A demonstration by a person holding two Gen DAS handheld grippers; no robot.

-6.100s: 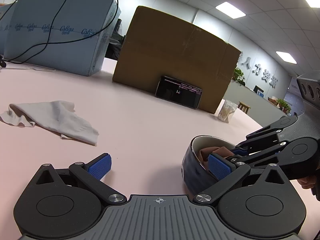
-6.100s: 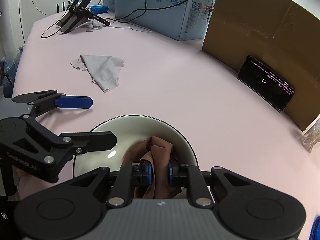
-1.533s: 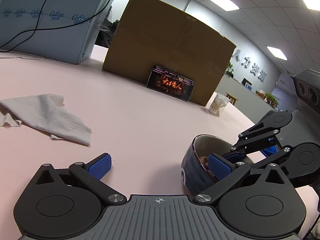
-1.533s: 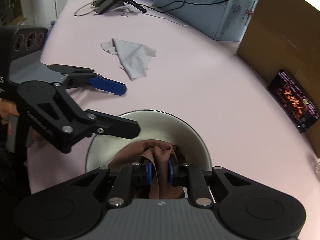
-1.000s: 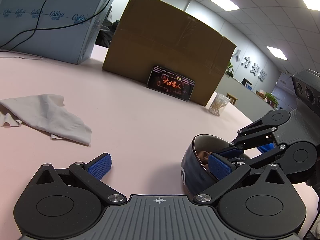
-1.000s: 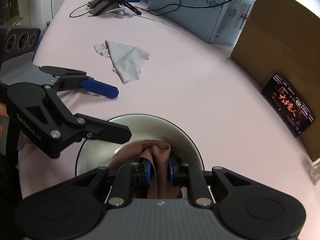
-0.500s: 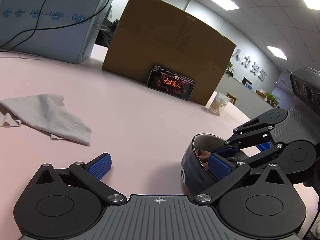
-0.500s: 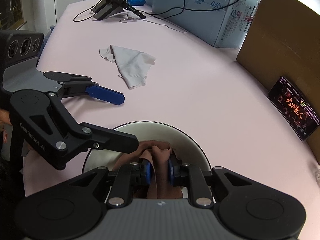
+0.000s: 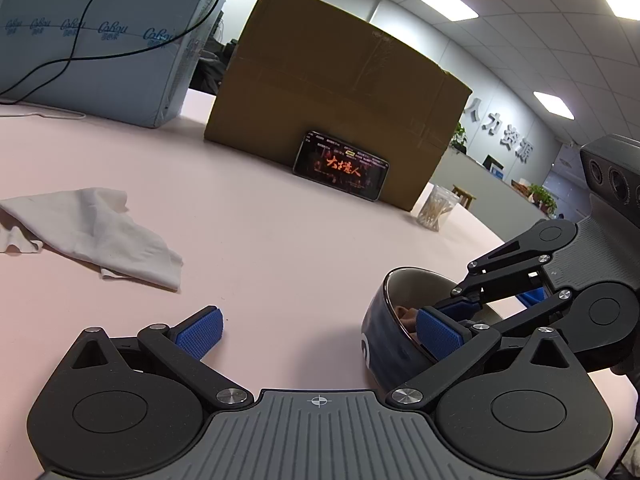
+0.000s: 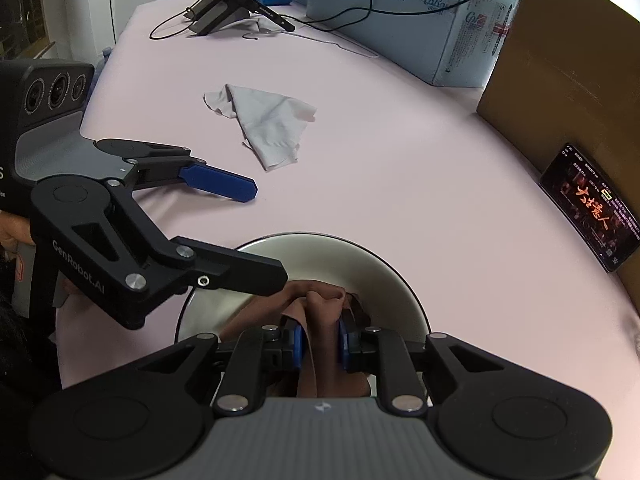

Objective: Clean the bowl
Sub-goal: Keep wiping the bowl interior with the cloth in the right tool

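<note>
The right gripper [image 10: 320, 344] is clenched on a brown cloth [image 10: 324, 320], its blue pads pinching a bunched fold that runs down into the bowl [image 10: 396, 280]. The bowl sits on the pink table [image 10: 400, 168] at 6 o'clock in the right wrist view, straight under that gripper. It is dark blue outside and pale and glossy inside; apart from the cloth, which covers the near part of the inside, nothing else shows in it.

The left gripper [image 9: 316, 328] is spread wide. Its right finger reaches over the bowl's rim at 9 o'clock in the right wrist view, the blue pad [image 9: 438, 330] lying inside against the wall. Its left finger [image 10: 218, 182] rests out on the table, apart from the bowl. In the left wrist view the bowl [image 9: 380, 332] is at 4 o'clock, with the right gripper [image 9: 464, 308] dipping into it from the right.

Farther out, a grey rag [image 10: 268, 124] lies crumpled on the table at 11 o'clock in the right wrist view, well apart from the bowl. A phone [image 9: 340, 165] with a lit screen leans against a cardboard box [image 9: 344, 92] at 12 o'clock in the left wrist view. Just right of the box stands a clear jar [image 9: 436, 210] holding thin pale sticks. Beside the box, at 10 o'clock, is a pale blue carton [image 9: 104, 44] with a black cable draped over it.
</note>
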